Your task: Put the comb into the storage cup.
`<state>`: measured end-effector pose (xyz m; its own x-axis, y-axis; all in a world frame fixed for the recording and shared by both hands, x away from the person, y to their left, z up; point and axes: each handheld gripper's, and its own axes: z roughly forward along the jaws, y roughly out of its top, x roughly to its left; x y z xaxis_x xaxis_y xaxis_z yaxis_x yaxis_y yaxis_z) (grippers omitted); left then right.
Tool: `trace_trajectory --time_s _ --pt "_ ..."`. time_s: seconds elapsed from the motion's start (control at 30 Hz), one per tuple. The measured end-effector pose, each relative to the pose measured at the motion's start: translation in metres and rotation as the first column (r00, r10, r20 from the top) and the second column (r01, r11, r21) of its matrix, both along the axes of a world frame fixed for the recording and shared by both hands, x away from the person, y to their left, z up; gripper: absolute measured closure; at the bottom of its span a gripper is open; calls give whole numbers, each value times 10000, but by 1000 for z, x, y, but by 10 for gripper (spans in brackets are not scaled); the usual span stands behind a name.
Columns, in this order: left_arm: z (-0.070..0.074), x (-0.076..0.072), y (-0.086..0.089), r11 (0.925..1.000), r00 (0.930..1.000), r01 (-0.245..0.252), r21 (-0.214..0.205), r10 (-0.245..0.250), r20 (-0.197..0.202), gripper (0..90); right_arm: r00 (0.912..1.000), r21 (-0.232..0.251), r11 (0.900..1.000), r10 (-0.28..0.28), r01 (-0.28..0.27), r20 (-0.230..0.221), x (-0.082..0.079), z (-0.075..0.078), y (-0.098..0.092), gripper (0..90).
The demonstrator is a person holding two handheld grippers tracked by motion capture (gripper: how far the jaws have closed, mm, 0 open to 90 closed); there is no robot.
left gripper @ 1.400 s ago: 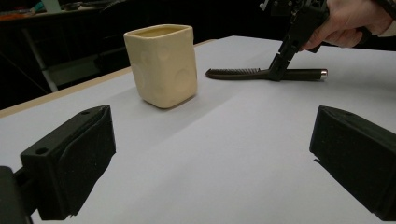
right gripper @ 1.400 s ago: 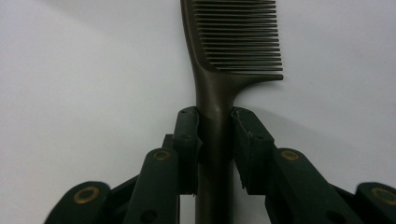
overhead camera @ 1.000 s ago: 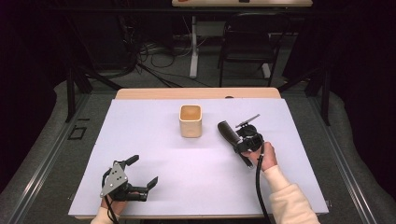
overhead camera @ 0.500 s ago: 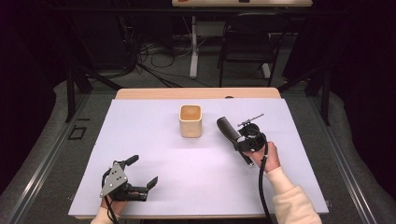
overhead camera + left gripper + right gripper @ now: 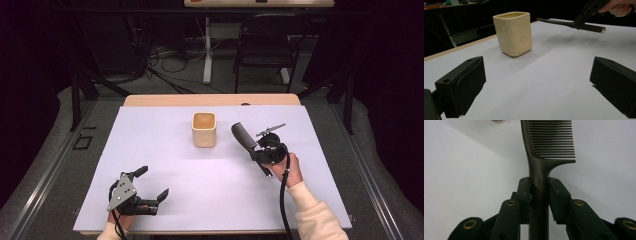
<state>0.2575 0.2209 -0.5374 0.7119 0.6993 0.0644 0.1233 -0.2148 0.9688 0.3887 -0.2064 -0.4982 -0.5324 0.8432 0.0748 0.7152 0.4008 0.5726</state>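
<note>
- Nearest the person, the left gripper [image 5: 145, 194] is held low over the front left of the white table sheet [image 5: 165, 145], its jaws spread wide apart with nothing between them; it is judged to be idle.
- In the left gripper view only bare sheet is seen between the two black jaws, with the cup [image 5: 513, 33] well beyond them.
- Farther in, on the right side, the right gripper [image 5: 256, 153] is clamped on the handle of a dark comb [image 5: 243, 136]; the grip is seen in the right gripper view, where both pads [image 5: 524, 192] are pressed against the comb [image 5: 541, 167] just below its teeth.
- The comb is carried clear of the sheet, as judged from the shadow cast beneath it in the left gripper view, with its toothed end pointed away from the person and toward the cup.
- The picking-up is therefore judged done.
- Farthest off, the cream cup [image 5: 204, 129] stands upright near the middle back of the sheet, nothing seen inside, just left of the comb's tip and apart from it.
- Left to do, as a judgement: the comb is to be brought over the cup's mouth, lowered in, and released.
</note>
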Motion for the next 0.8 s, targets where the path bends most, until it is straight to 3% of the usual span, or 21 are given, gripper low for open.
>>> trace_trajectory --time_s 0.13,0.8 --pt "0 0 0 10000 10000 1 42 -1 12 2 9992 166 9998 101 -108 376 -2 4 0 723" --pt "0 0 0 10000 10000 -26 73 26 29 2 9910 746 9965 268 -368 1309 -5 11 1 723"
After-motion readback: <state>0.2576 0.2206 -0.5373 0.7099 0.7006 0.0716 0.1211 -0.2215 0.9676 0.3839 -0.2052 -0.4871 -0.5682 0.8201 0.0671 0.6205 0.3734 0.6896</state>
